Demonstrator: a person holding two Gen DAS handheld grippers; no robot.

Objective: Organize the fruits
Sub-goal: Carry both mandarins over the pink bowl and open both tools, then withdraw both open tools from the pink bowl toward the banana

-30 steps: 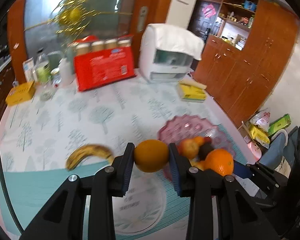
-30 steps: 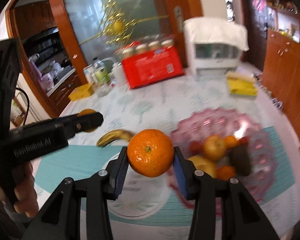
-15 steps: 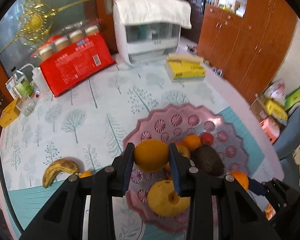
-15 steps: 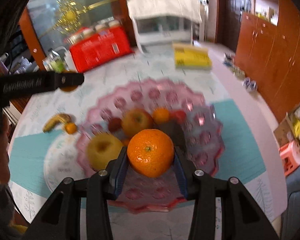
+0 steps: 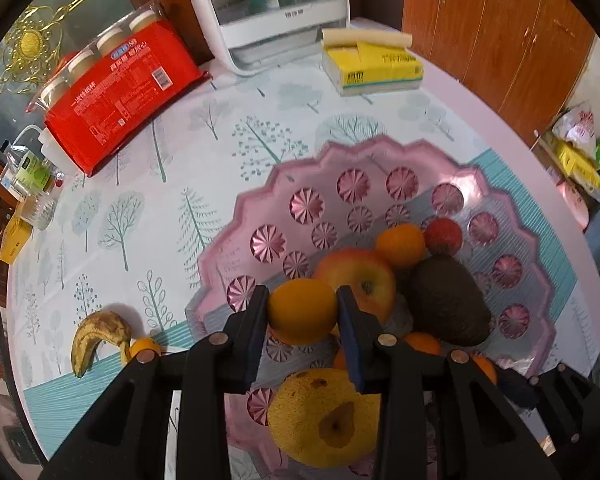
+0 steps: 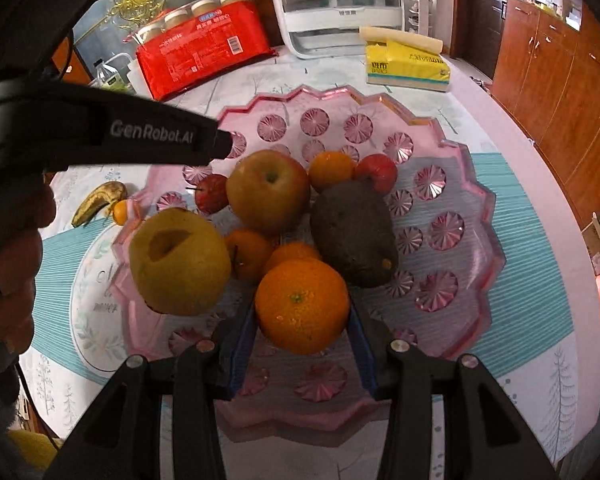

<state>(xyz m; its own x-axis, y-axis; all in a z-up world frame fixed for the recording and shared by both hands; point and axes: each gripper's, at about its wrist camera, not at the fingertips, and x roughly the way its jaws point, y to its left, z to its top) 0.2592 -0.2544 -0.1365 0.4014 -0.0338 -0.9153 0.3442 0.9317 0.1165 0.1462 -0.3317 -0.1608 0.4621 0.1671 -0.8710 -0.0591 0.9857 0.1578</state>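
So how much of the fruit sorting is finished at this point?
Mostly done: an apple, avocado, pear and small fruits sit in the pink bowl. The left gripper and right gripper each hold an orange above it. A banana and a tiny orange fruit remain on the table.

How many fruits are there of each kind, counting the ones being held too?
Orange: 6, two of them held
Apple: 2
Yellow pear: 1
Avocado: 1
Banana: 1
Red fruit, kind unclear: 1
Total: 12
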